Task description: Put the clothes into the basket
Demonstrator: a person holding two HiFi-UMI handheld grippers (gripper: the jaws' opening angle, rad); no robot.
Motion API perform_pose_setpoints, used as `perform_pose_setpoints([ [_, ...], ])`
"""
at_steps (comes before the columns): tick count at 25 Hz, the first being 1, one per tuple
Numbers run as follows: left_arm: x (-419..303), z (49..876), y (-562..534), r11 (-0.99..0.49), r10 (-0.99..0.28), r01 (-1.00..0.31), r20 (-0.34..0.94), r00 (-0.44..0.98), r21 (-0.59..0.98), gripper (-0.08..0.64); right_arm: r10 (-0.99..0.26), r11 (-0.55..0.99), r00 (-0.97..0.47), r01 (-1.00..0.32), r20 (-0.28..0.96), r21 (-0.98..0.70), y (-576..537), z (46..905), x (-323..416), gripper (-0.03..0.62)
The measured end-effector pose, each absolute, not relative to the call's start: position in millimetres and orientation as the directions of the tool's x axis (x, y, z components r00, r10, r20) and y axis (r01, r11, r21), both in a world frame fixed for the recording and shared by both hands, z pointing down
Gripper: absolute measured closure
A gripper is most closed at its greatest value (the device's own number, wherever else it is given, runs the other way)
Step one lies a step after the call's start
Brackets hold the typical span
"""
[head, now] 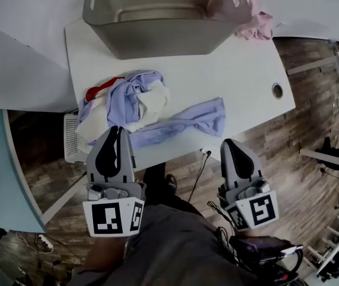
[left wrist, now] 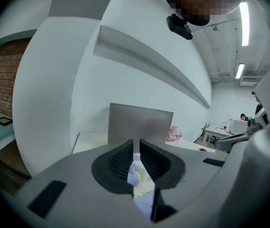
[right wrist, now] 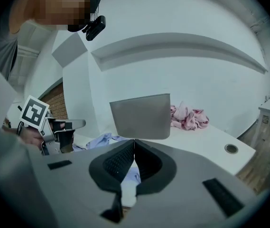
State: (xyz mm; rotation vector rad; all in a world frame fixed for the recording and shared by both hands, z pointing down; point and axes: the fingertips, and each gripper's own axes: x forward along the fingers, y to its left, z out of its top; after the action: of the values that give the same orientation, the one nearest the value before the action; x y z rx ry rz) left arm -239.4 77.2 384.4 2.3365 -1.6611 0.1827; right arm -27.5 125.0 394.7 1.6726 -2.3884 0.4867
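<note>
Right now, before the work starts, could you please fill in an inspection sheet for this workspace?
Surface: white table, mostly bare, with one round hole near its right edge.
Job's things: grey basket at the far edge; pile of lilac, white and red clothes at the near left; pink garment by the basket's right end.
Clutter: nothing seen.
Grippers: left gripper over the pile's near edge, right gripper just off the table's near edge; both jaws shut, holding nothing.
Cables: black cable hanging below the near edge.
Surroundings: wooden floor, white wall.
</note>
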Motion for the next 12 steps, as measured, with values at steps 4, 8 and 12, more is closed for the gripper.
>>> perform_pose_setpoints([
  [4, -242.3, 414.9, 61.7, -0.321, -0.878, -0.932, 0.316, 0.36, 0.169, 0.375, -0.854, 0.276, -0.321, -0.947, 0.409, -0.167, 118.8, 420.6, -25.9, 0.584],
  [8, -239.6, 436.2, 43.6, -0.321, -0.859, -0.933, 0.364, 0.359, 0.162, 0.253, -0.851, 0.27, -0.333, -0.941, 0.407, -0.204, 98.9, 428.3, -29.3, 0.584],
  [12, -241.9, 458.0, 25.6, -0.314, -0.844, -0.936, 0.405, 0.352, 0.159, 0.16, -0.831, 0.263, -0.328, -0.943, 0.449, -0.201, 86.3, 446.2, -27.0, 0.584],
])
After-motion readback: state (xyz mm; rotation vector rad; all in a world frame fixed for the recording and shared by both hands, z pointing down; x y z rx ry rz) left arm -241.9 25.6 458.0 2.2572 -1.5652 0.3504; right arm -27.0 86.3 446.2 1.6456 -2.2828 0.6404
